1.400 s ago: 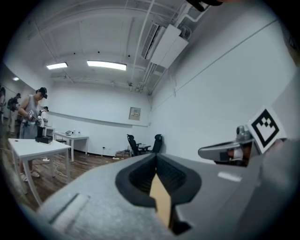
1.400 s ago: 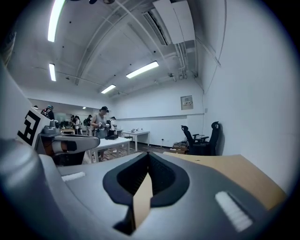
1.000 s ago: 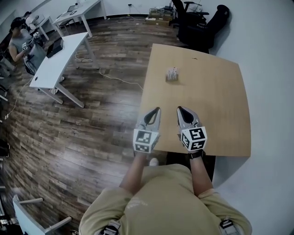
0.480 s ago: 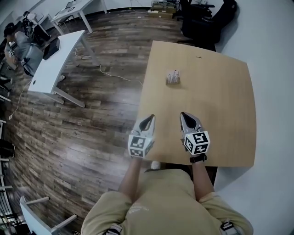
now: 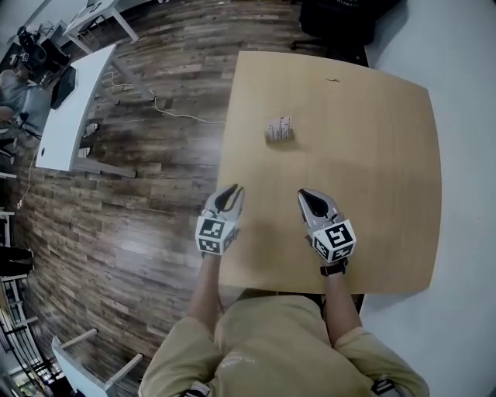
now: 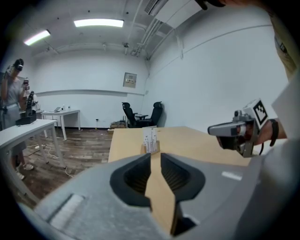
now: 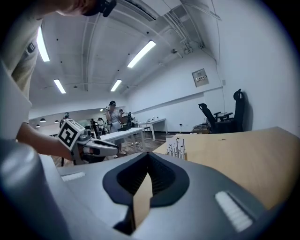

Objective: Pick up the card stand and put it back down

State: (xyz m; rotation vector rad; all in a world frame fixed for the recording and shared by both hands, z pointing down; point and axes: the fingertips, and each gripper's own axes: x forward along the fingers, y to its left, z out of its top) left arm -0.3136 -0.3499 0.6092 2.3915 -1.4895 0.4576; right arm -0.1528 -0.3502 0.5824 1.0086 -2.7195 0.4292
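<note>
The card stand, a small wooden block with white cards standing in it, sits on the light wooden table, left of the table's middle. Both grippers hover short of it, nearer the person. My left gripper is over the table's left edge. Its jaws have just been opening and stand a narrow slit apart with nothing between them. The stand lies straight ahead of it. My right gripper is shut and empty, with the stand ahead, slightly right.
Wooden floor lies left of the table. A white desk stands far left, with a person beside it. Black office chairs are beyond the table's far edge. A white cable runs across the floor.
The two grippers have spread apart and sunk toward the table. The left one has shifted left to the table's edge. The card stand has not moved.
</note>
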